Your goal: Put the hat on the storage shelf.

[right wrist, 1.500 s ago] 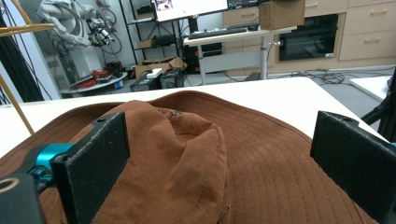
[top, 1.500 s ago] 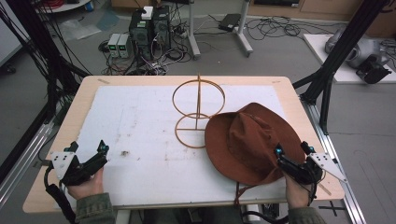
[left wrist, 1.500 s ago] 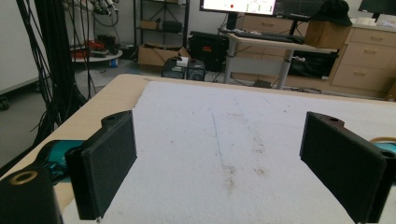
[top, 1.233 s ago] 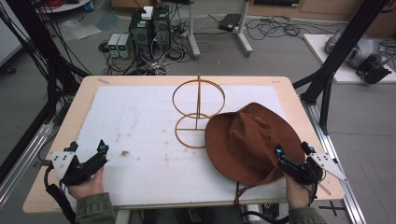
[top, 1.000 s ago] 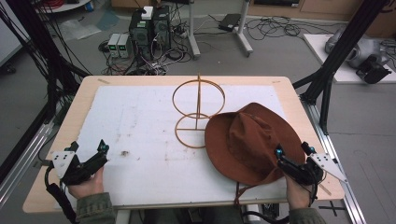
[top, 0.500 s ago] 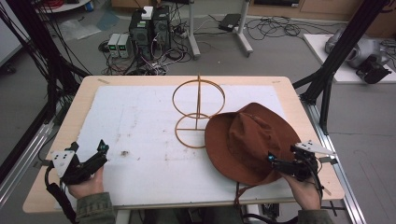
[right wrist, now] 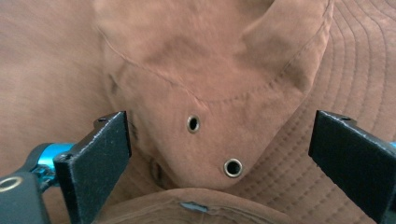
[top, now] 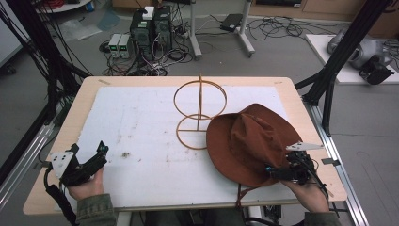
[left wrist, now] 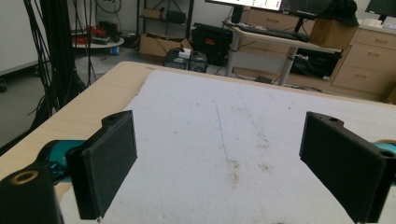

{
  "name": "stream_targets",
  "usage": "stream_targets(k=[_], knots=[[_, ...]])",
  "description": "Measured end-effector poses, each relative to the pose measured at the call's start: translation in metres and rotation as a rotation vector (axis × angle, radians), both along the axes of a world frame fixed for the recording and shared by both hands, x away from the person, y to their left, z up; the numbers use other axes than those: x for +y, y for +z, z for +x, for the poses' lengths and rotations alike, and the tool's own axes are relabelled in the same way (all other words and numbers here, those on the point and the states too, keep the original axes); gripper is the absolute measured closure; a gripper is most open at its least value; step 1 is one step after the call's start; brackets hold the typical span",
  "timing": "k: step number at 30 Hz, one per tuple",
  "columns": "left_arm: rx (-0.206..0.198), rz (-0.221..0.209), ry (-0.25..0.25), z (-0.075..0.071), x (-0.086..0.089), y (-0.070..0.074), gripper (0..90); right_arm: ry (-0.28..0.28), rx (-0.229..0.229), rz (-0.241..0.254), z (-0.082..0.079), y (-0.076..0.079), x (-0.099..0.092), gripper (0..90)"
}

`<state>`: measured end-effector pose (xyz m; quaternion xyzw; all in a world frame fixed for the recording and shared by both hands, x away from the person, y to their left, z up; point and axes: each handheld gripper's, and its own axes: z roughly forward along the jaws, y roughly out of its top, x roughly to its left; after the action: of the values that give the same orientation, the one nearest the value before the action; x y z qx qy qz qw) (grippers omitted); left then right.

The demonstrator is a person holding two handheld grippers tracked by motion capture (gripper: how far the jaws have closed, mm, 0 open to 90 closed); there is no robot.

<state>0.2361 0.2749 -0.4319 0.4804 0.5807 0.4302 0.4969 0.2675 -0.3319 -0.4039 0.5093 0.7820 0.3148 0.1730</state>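
**Brown hat: a soft brim, and a stand close behind it**

The brown suede wide-brimmed hat (top: 251, 141) lies crown-up on the right half of the white padded mat (top: 141, 122) that covers the wooden table (top: 301, 94). Its far-left brim just overlaps the base ring of the thin wooden hoop-and-post hat stand (top: 200, 110).

The likeliest trouble is a poor bite. The right gripper (top: 282, 172) has come in low over the near brim, with its jaws spread wide and nothing between them. In the right gripper view it faces the creased side of the crown and two metal eyelets (right wrist: 193, 123). If the jaws close on a single floppy layer, the hat would probably sag, fold or slip out when lifted. A push forward could also slide the brim against the light stand and tip it.

The right hand (top: 308, 195) reaches in from the table's near right edge, palm low, with the gripper aimed left and inward at the hat. The left gripper (top: 96, 157) rests near the front left corner, well apart from the hat. Its jaws are likewise spread and empty, pointing out over bare mat.
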Motion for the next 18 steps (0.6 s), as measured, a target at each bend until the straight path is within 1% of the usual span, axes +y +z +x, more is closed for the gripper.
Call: stream_targets(k=[1, 2, 4, 5, 6, 7, 8, 9, 10, 11, 12, 13, 14, 15, 16, 17, 18], knots=[[0.001, 0.002, -0.006, 0.001, -0.002, 0.000, 11.4, -0.004, 0.005, -0.019, 0.001, -0.002, 0.003, 6.1], [0.002, 0.007, -0.008, 0.001, -0.002, 0.000, 11.4, -0.010, 0.036, -0.047, 0.004, -0.006, 0.009, 6.4], [-0.003, 0.007, -0.014, 0.001, -0.003, 0.001, 11.4, -0.021, 0.057, -0.060, 0.008, -0.011, 0.012, 9.2], [-0.007, 0.011, -0.013, 0.000, -0.004, 0.001, 11.6, -0.020, 0.061, -0.039, 0.012, -0.014, 0.013, 26.8], [-0.007, 0.011, -0.013, 0.000, -0.004, 0.001, 11.6, -0.020, 0.061, -0.039, 0.012, -0.014, 0.013, 26.8], [-0.007, 0.011, -0.012, 0.000, -0.003, 0.001, 11.7, 0.001, 0.049, -0.010, 0.011, -0.014, 0.010, 47.1], [-0.007, 0.011, -0.012, 0.000, -0.003, 0.001, 11.7, 0.001, 0.049, -0.010, 0.011, -0.014, 0.010, 47.1], [-0.006, 0.006, -0.007, 0.000, -0.002, 0.001, 11.7, -0.007, 0.069, 0.042, 0.009, -0.013, 0.008, 63.8], [-0.003, 0.004, -0.008, 0.001, -0.001, 0.000, 11.7, -0.007, 0.069, 0.042, 0.009, -0.013, 0.008, 63.8], [-0.002, -0.010, -0.011, 0.001, 0.000, 0.000, 11.8, -0.042, 0.094, 0.062, 0.009, -0.012, 0.009, 78.0], [-0.002, -0.010, -0.011, 0.001, 0.000, 0.000, 11.8, -0.042, 0.094, 0.062, 0.009, -0.012, 0.009, 78.0], [-0.002, -0.014, -0.015, 0.001, 0.000, -0.001, 11.8, -0.070, 0.112, 0.076, 0.010, -0.011, 0.011, 87.2], [-0.002, -0.014, -0.015, 0.001, 0.000, -0.001, 11.8, -0.070, 0.112, 0.076, 0.010, -0.011, 0.011, 87.2], [-0.007, -0.013, -0.022, 0.001, -0.001, 0.000, 11.8, -0.087, 0.086, 0.081, 0.008, -0.011, 0.012, 88.2], [-0.007, -0.013, -0.022, 0.001, -0.001, 0.000, 11.9, -0.087, 0.086, 0.081, 0.008, -0.011, 0.012, 88.2], [-0.010, -0.012, -0.026, 0.001, -0.001, 0.000, 11.9, -0.096, 0.044, 0.092, 0.005, -0.011, 0.012, 88.4], [-0.010, -0.012, -0.026, 0.001, -0.001, 0.000, 11.9, -0.096, 0.044, 0.092, 0.005, -0.011, 0.012, 88.4]])
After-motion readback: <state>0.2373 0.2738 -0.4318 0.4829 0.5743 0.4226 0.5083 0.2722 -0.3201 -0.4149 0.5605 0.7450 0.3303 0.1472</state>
